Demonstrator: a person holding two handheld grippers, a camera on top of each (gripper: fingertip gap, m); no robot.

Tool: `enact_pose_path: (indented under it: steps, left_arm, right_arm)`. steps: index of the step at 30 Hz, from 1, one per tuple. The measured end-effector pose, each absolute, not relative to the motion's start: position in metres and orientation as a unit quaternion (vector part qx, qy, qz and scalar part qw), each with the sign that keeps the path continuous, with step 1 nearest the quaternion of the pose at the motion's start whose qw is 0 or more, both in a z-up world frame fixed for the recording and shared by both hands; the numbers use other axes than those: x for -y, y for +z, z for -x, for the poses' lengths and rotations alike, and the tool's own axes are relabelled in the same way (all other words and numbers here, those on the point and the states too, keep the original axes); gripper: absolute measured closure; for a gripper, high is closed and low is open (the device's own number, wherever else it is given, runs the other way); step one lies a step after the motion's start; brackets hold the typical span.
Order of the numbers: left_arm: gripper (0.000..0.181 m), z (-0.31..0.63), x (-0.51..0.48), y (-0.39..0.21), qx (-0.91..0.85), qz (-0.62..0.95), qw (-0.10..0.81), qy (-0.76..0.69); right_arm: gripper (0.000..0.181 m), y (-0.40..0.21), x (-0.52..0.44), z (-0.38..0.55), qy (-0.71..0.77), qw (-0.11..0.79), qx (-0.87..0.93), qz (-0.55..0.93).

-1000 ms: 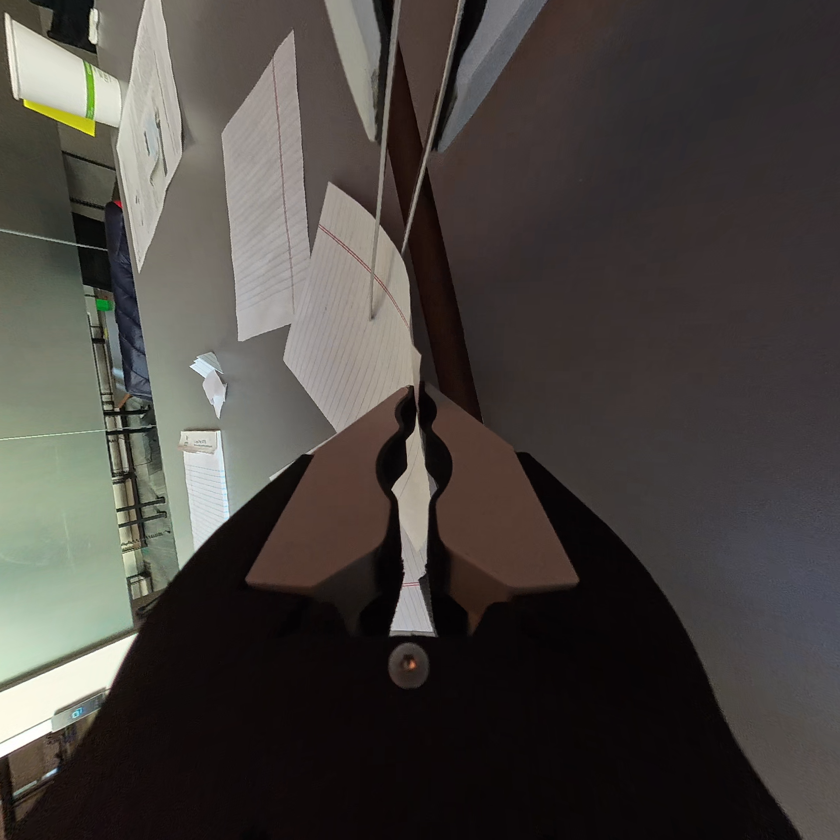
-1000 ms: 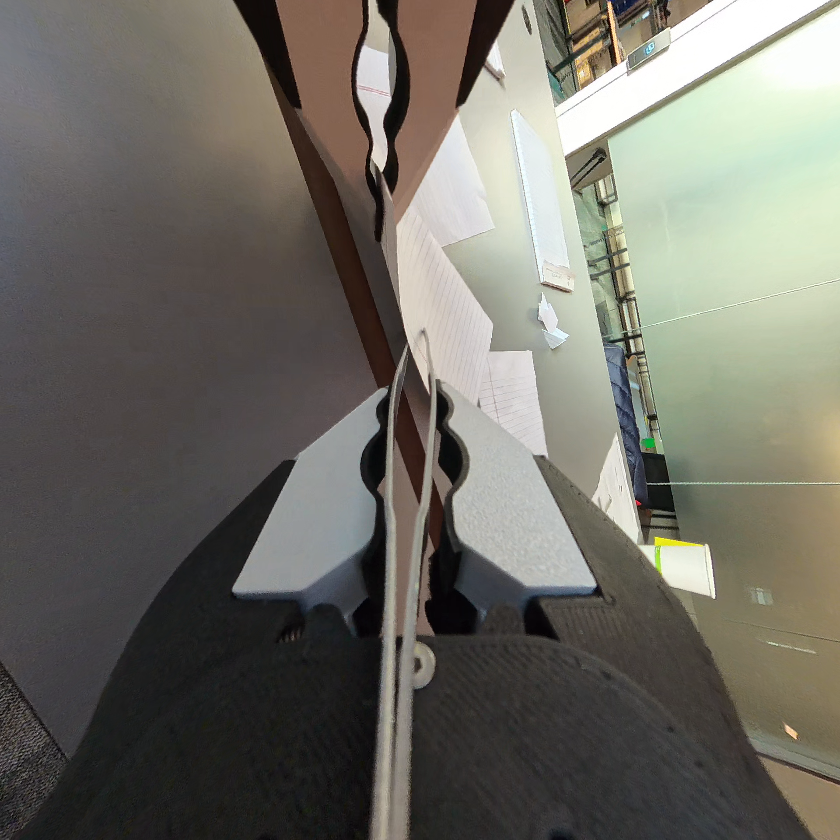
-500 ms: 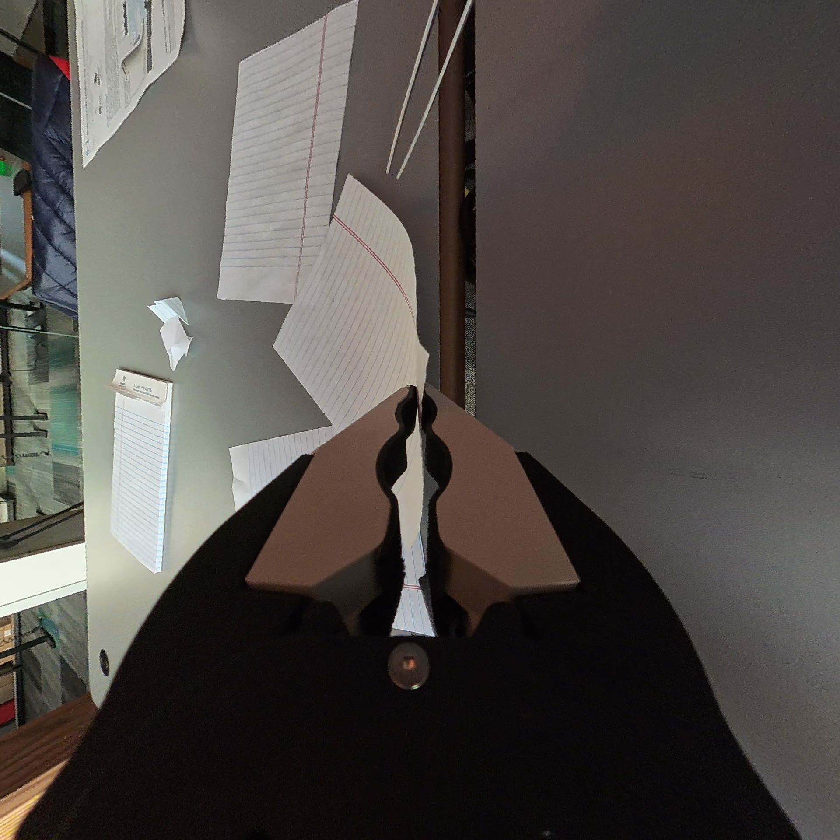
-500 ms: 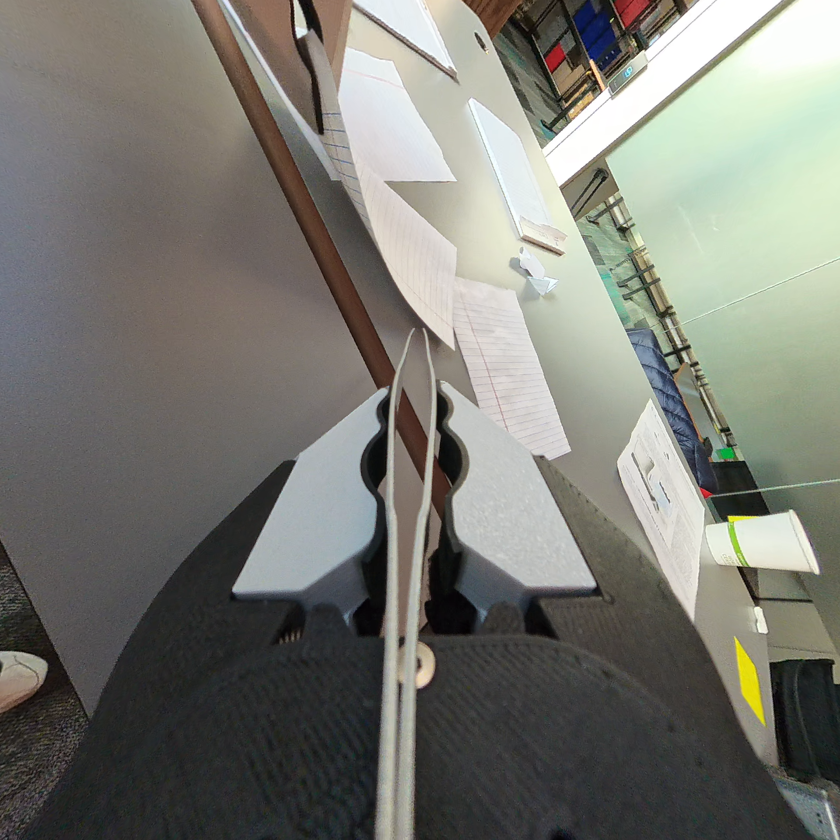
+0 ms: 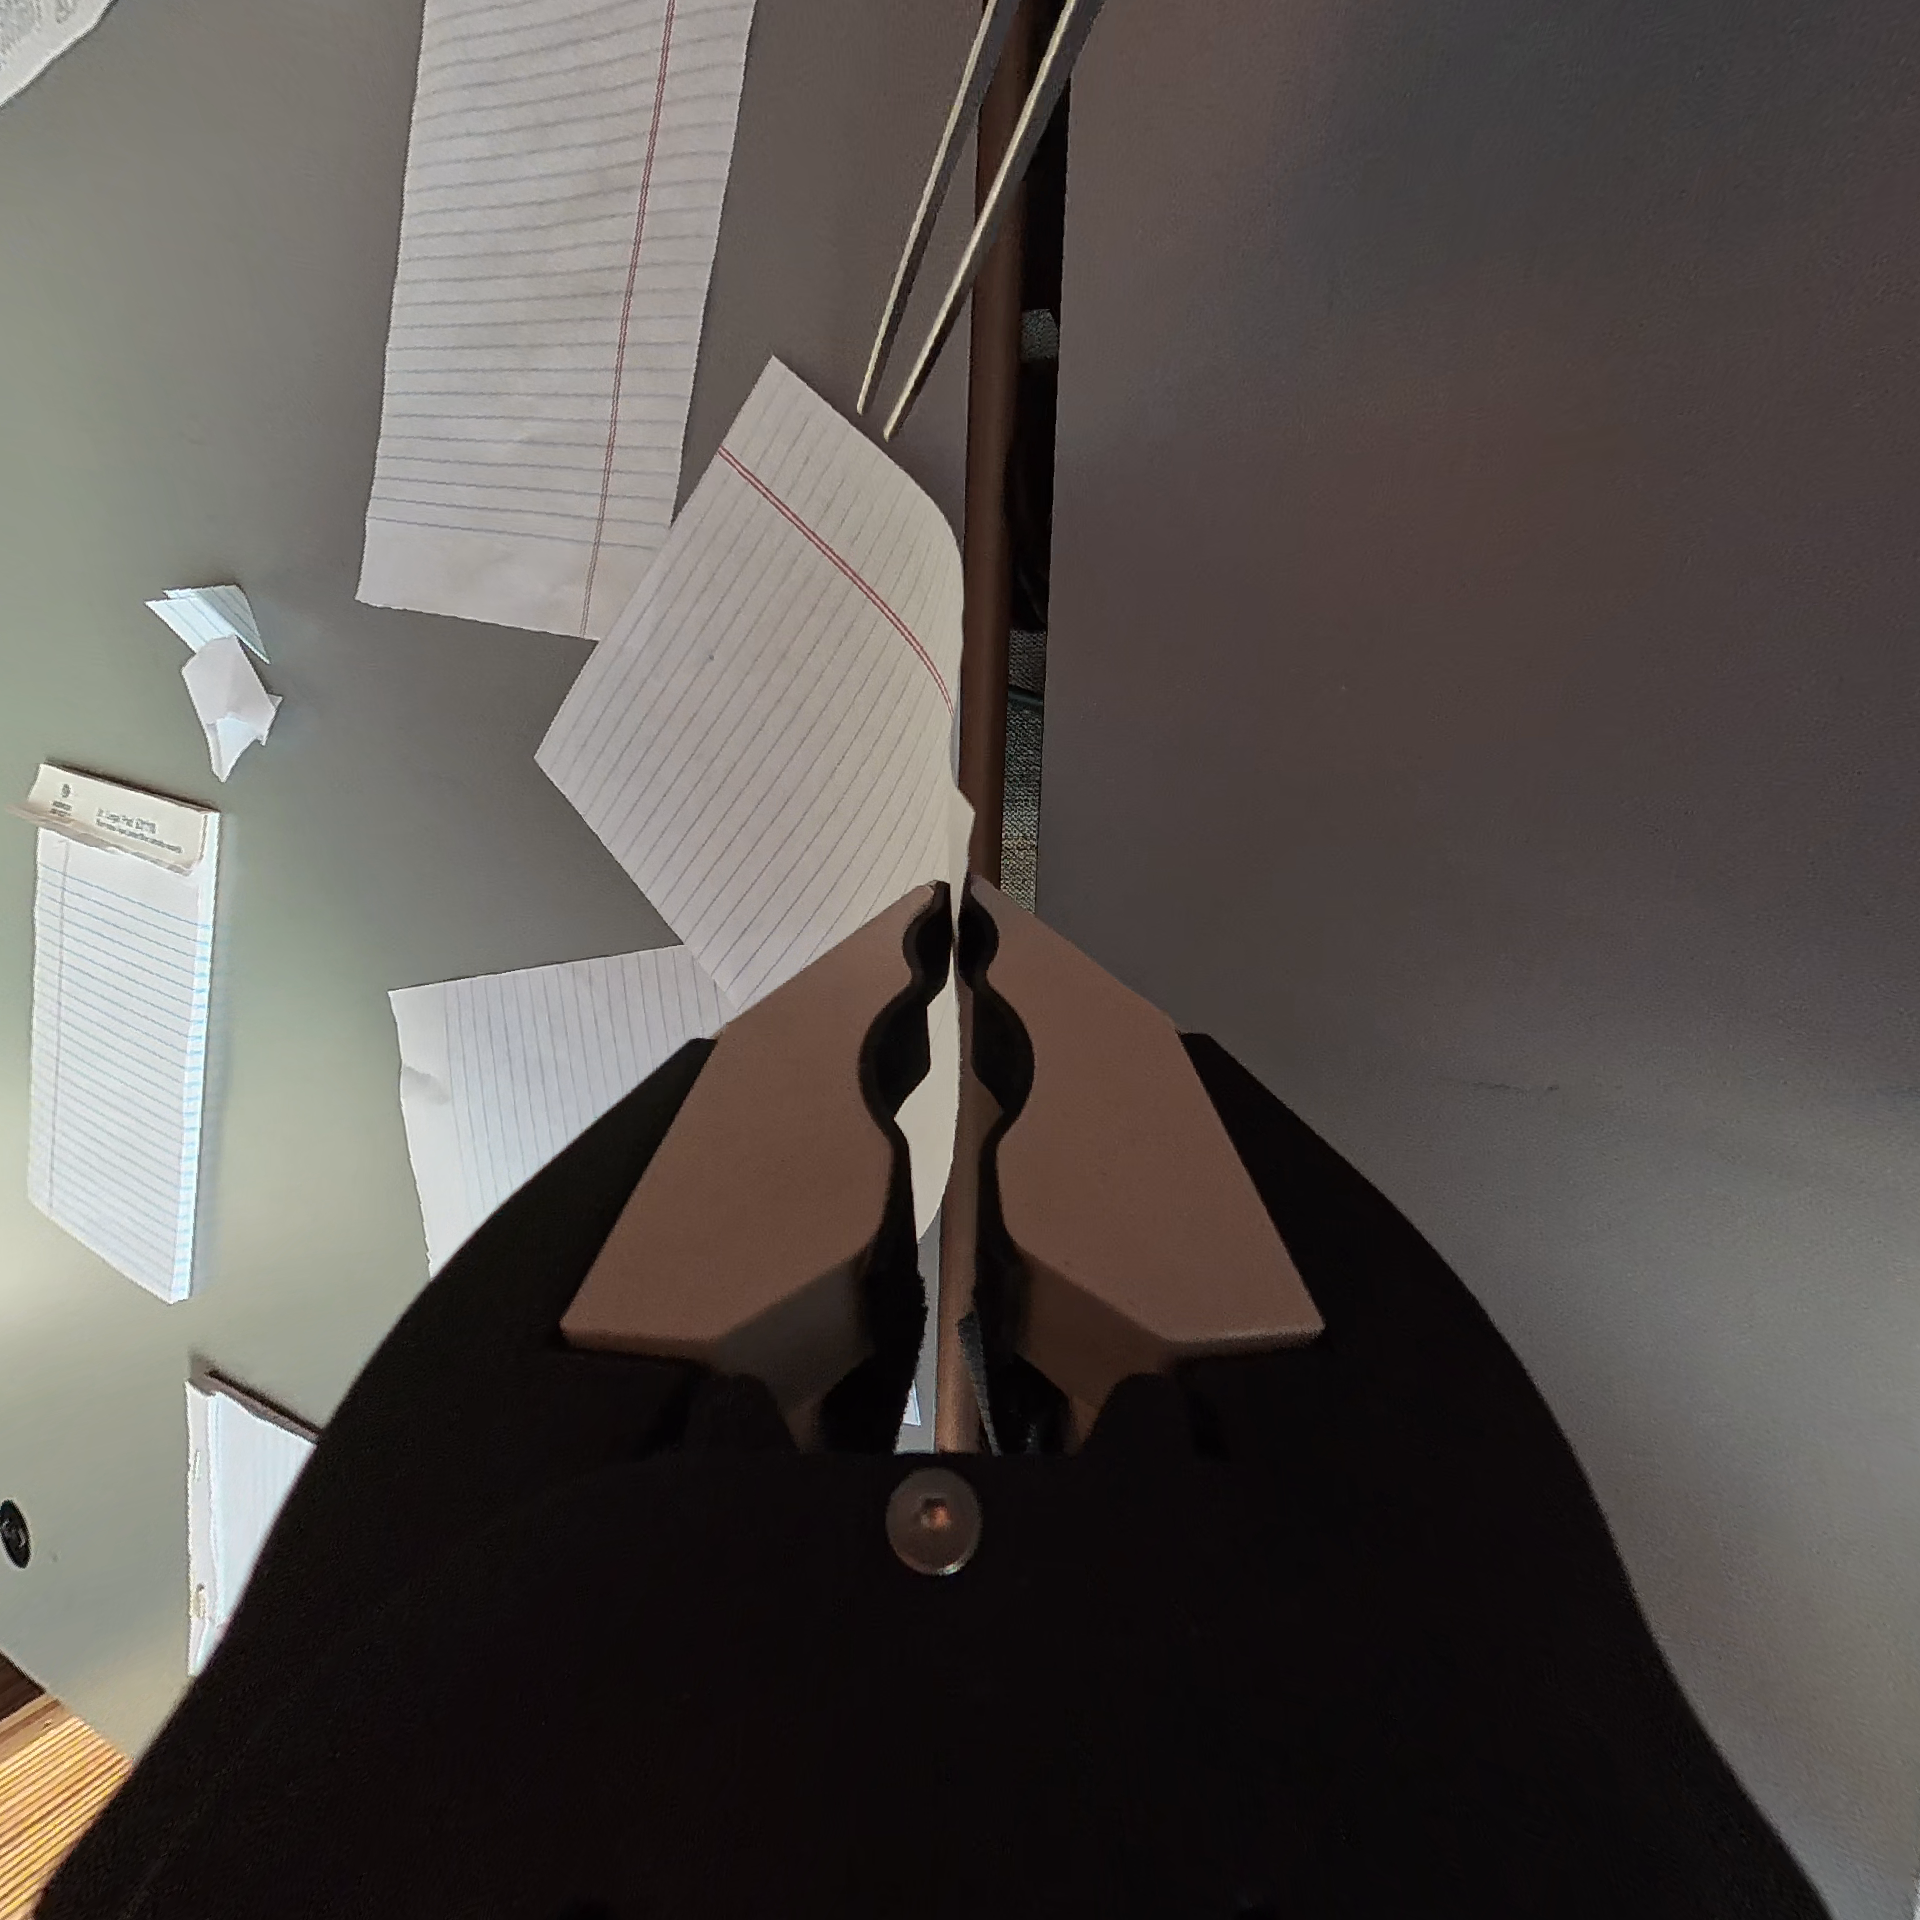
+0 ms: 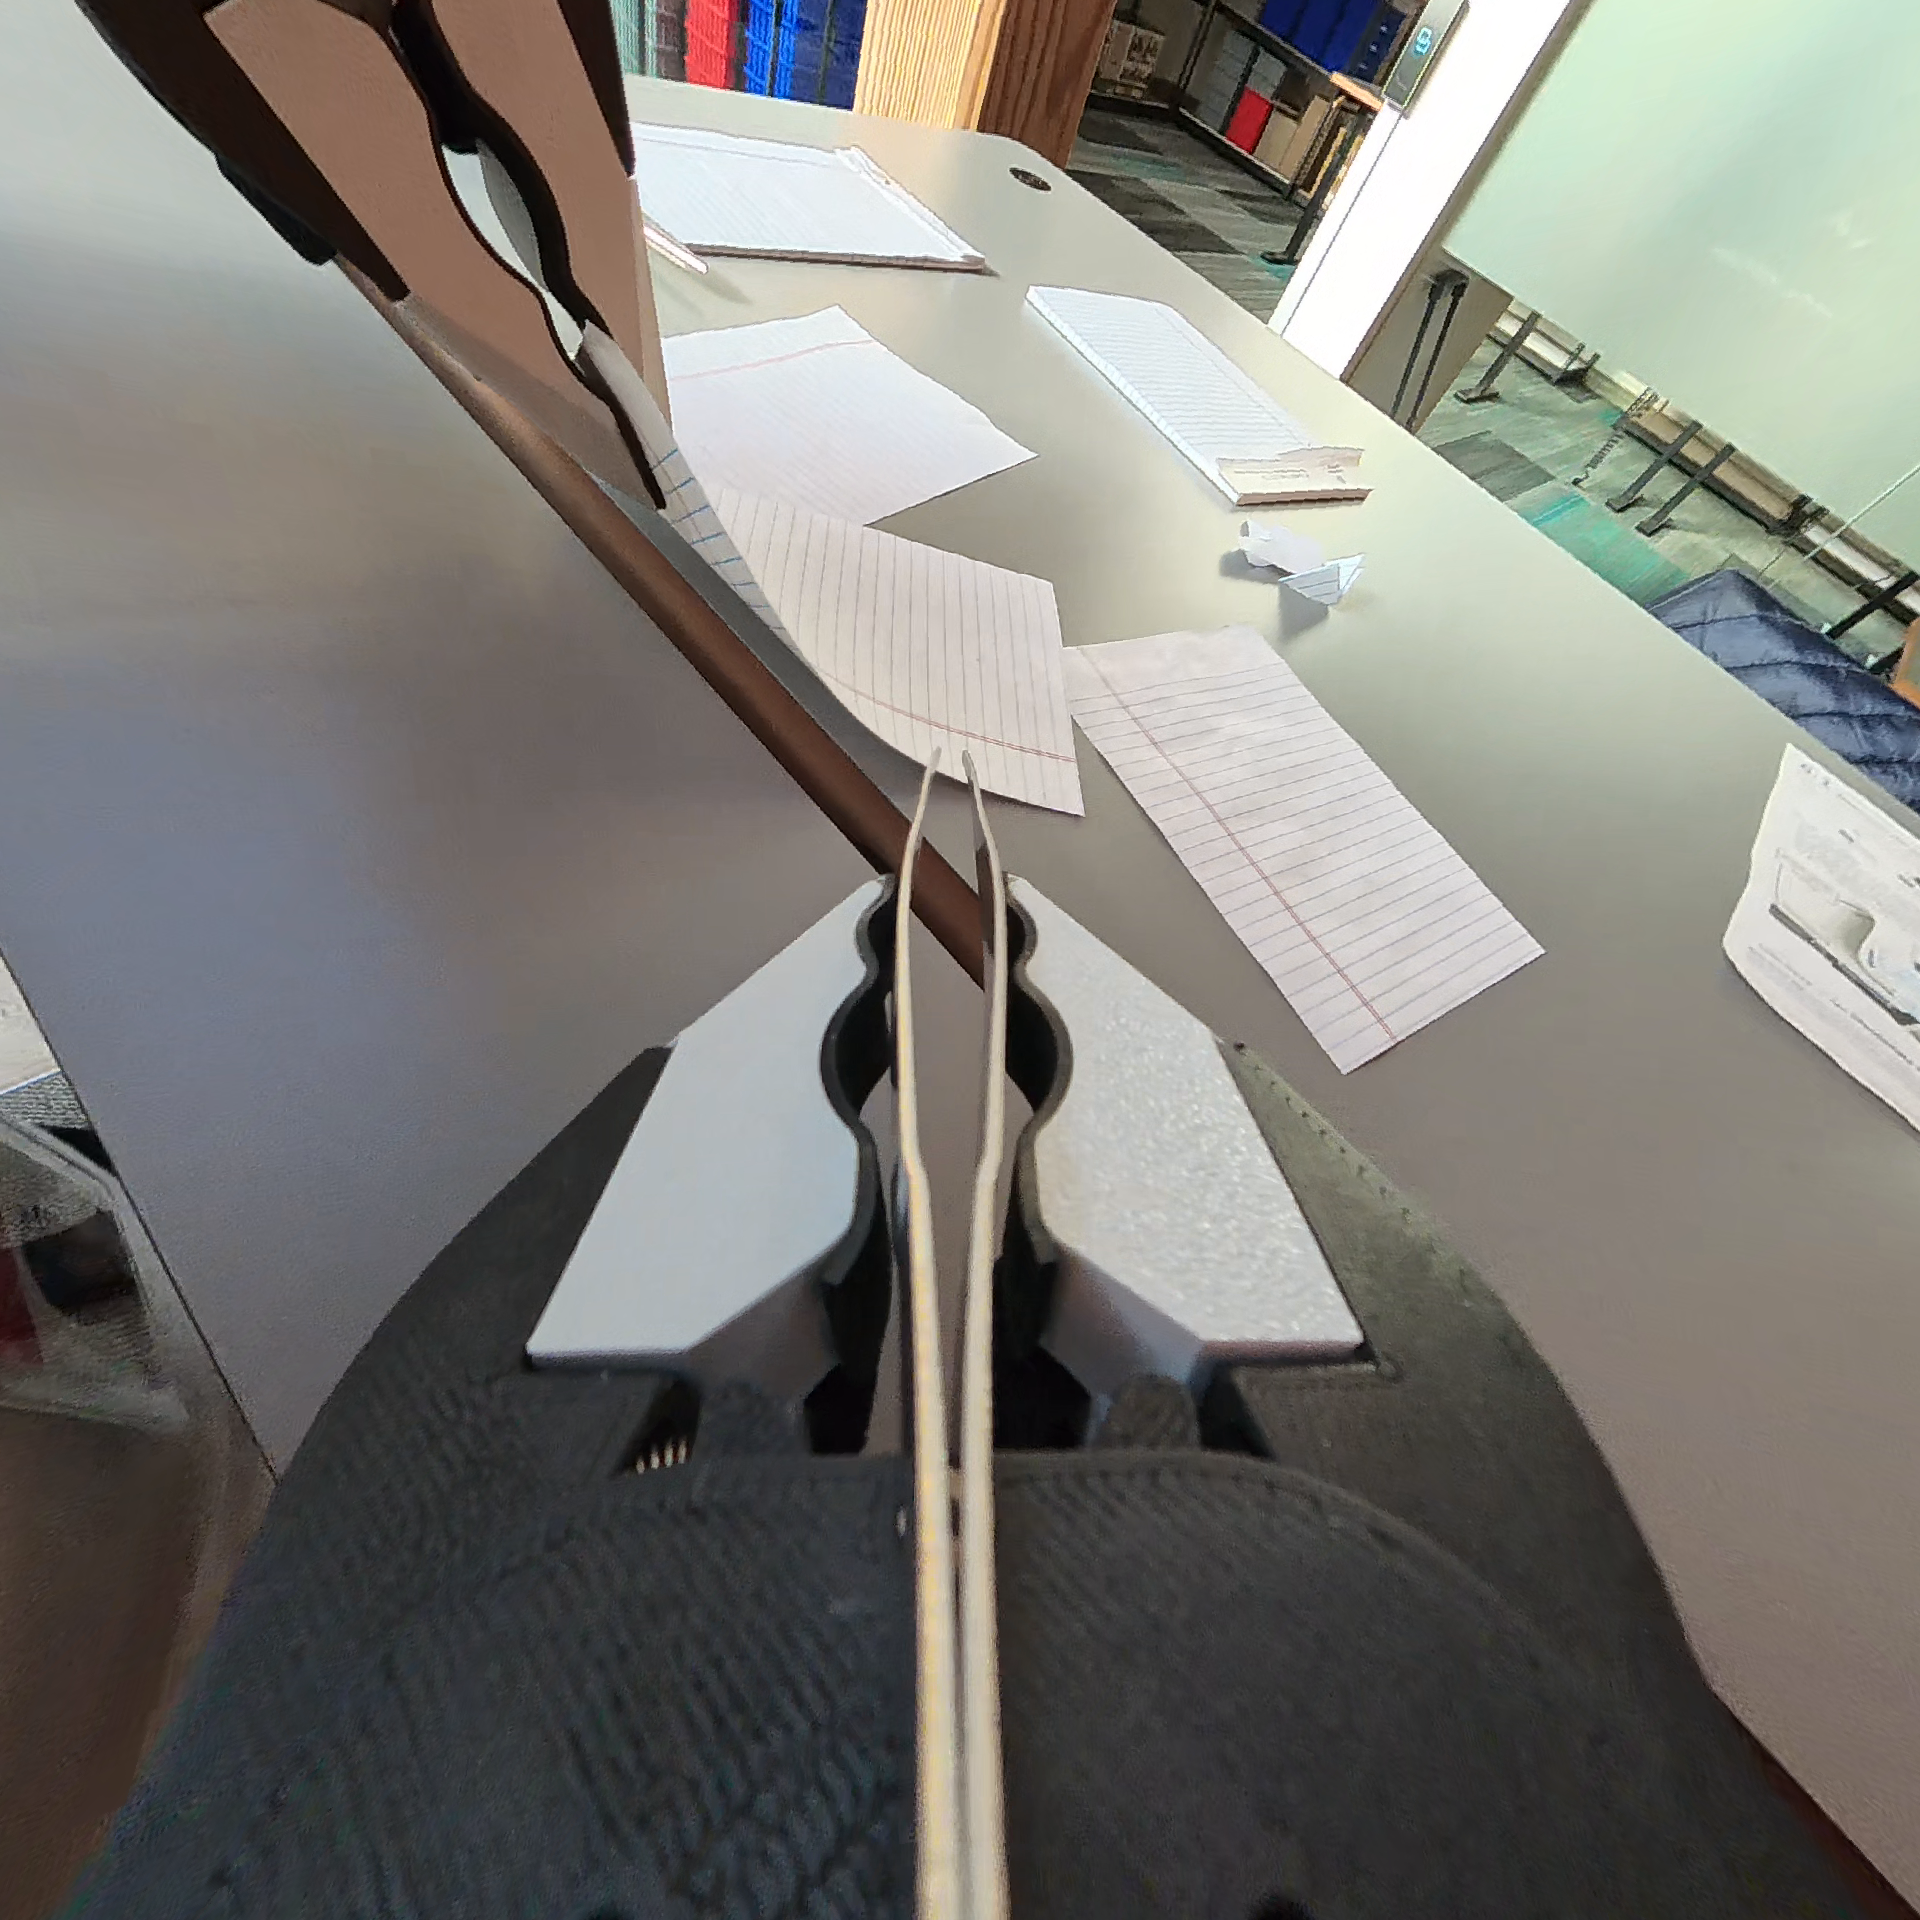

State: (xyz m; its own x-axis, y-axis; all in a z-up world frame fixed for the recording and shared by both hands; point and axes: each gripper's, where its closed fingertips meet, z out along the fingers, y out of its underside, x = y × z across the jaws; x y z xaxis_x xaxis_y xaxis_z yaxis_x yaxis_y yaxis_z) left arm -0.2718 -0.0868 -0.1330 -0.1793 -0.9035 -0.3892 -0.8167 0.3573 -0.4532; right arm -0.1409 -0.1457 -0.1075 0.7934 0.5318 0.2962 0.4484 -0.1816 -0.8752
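The left gripper, with tan fingers, is pinched tight on the corner of a lined paper sheet. The sheet is white with pale ruled lines and a red margin line; it curls up off the grey table at the table's brown edge, its long axis running away from the fingers toward the far end, its free end resting on the tabletop.

The right gripper, with grey fingers, is clamped on metal tweezers. The tweezers point forward along the fingers, their two thin tips slightly apart, just beside the far end of the held sheet; whether they touch it cannot be told.

On the table near the held sheet lie a second lined sheet farther on, a third sheet nearer, a small crumpled scrap, and a lined notepad to the left. No containers show.
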Motion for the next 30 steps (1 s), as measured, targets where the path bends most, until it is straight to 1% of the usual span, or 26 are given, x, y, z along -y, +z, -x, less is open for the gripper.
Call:
enact_pose_path:
  steps: [2, 6, 12, 14, 16, 22, 25, 26, 28, 30]
  left_arm:
    - [0.181, 0.272, 0.086, -0.134, -0.764, 0.563, 0.306, -0.072]
    - [0.181, 0.273, 0.084, -0.135, -0.763, 0.565, 0.305, -0.074]
    - [0.181, 0.277, 0.080, -0.136, -0.761, 0.568, 0.304, -0.078]
    - [0.181, 0.278, 0.080, -0.137, -0.761, 0.568, 0.303, -0.080]
    - [0.181, 0.279, 0.081, -0.139, -0.759, 0.570, 0.302, -0.085]
    - [0.181, 0.279, 0.083, -0.143, -0.756, 0.573, 0.301, -0.098]
    - [0.181, 0.279, 0.083, -0.142, -0.753, 0.576, 0.300, -0.103]
    - [0.181, 0.278, 0.082, -0.141, -0.752, 0.576, 0.301, -0.103]
    - [0.181, 0.278, 0.081, -0.139, -0.751, 0.577, 0.304, -0.103]
    - [0.181, 0.277, 0.081, -0.137, -0.749, 0.578, 0.306, -0.105]
  right_arm:
    - [0.168, -0.108, 0.144, 0.139, 0.032, 0.554, 0.313, 0.771]
    - [0.170, -0.105, 0.142, 0.138, 0.018, 0.561, 0.320, 0.763]
    - [0.164, -0.118, 0.139, 0.144, 0.030, 0.542, 0.329, 0.773]
    - [0.169, -0.117, 0.140, 0.147, 0.053, 0.544, 0.320, 0.774]
    - [0.169, -0.113, 0.140, 0.149, 0.077, 0.551, 0.305, 0.773]
    - [0.169, -0.095, 0.138, 0.142, 0.158, 0.573, 0.244, 0.767]
    - [0.164, -0.088, 0.141, 0.143, 0.219, 0.573, 0.227, 0.756]
    - [0.164, -0.085, 0.141, 0.141, 0.228, 0.579, 0.216, 0.752]
    - [0.168, -0.083, 0.144, 0.141, 0.246, 0.578, 0.212, 0.749]
    - [0.169, -0.084, 0.144, 0.137, 0.236, 0.582, 0.208, 0.750]
